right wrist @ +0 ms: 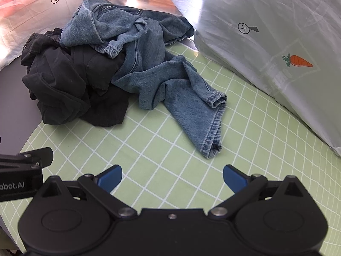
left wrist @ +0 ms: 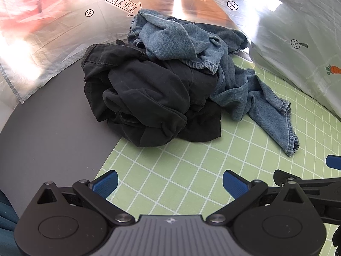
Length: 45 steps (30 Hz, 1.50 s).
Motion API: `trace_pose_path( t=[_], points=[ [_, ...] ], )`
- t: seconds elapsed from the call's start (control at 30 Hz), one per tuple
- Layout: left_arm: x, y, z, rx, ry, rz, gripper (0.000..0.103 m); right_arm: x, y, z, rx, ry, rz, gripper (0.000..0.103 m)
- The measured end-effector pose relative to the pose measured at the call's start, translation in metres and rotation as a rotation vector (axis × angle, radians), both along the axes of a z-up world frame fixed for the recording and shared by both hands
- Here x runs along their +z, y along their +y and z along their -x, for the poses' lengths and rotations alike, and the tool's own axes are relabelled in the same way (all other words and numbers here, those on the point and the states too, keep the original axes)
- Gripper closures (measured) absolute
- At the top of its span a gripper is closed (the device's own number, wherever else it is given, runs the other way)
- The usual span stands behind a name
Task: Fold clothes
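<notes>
A crumpled pair of blue jeans (left wrist: 230,76) lies in a heap, one leg stretched toward me on the green checked mat (left wrist: 191,170). A crumpled black garment (left wrist: 138,98) lies against its left side, partly under the jeans. My left gripper (left wrist: 170,183) is open and empty, low over the mat in front of the pile. In the right wrist view the jeans (right wrist: 149,64) and black garment (right wrist: 64,85) show too. My right gripper (right wrist: 172,177) is open and empty, just short of the jeans' leg hem (right wrist: 213,147). The left gripper's edge (right wrist: 25,166) shows at the left.
The green mat (right wrist: 255,149) lies on a grey table (left wrist: 53,138). Shiny plastic sheeting (left wrist: 64,32) with printed marks rises behind the pile. A pale plastic bag with a carrot print (right wrist: 298,61) stands at the right.
</notes>
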<state>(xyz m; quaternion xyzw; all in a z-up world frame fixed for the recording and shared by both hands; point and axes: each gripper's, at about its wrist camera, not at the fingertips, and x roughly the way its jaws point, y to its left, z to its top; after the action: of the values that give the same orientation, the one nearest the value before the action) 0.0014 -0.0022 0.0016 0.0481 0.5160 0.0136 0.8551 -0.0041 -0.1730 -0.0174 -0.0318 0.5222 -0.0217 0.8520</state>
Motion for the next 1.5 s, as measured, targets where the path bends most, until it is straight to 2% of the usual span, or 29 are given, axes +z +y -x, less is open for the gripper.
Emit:
trace_pose_path(
  t=[0.53,0.8,1.07,1.2,1.33,1.4,1.5],
  points=[
    [-0.003,-0.007,-0.004,-0.008,0.009,0.002,0.000,-0.002,-0.005,-0.001,-0.016,0.004,-0.006,0.001],
    [-0.006,-0.024,-0.013,-0.047,0.005,0.006,0.000,-0.009,-0.021,-0.007,-0.056,0.013,-0.015,0.001],
    [-0.021,-0.047,-0.043,-0.046,-0.002,0.086,0.001,-0.025,-0.045,-0.024,-0.090,0.005,-0.030,0.002],
    [-0.039,-0.062,-0.062,-0.048,0.012,0.110,0.002,-0.043,-0.064,-0.036,-0.117,0.001,-0.071,0.011],
    [-0.056,-0.074,-0.081,-0.063,0.039,0.148,0.014,-0.066,-0.082,-0.049,-0.160,0.011,-0.091,0.025],
    [-0.065,-0.080,-0.090,-0.061,0.050,0.156,0.019,-0.079,-0.092,-0.057,-0.185,0.019,-0.111,0.036],
    [-0.073,-0.084,-0.101,-0.068,0.051,0.172,0.028,-0.094,-0.105,-0.067,-0.214,0.027,-0.169,0.044]
  ],
)
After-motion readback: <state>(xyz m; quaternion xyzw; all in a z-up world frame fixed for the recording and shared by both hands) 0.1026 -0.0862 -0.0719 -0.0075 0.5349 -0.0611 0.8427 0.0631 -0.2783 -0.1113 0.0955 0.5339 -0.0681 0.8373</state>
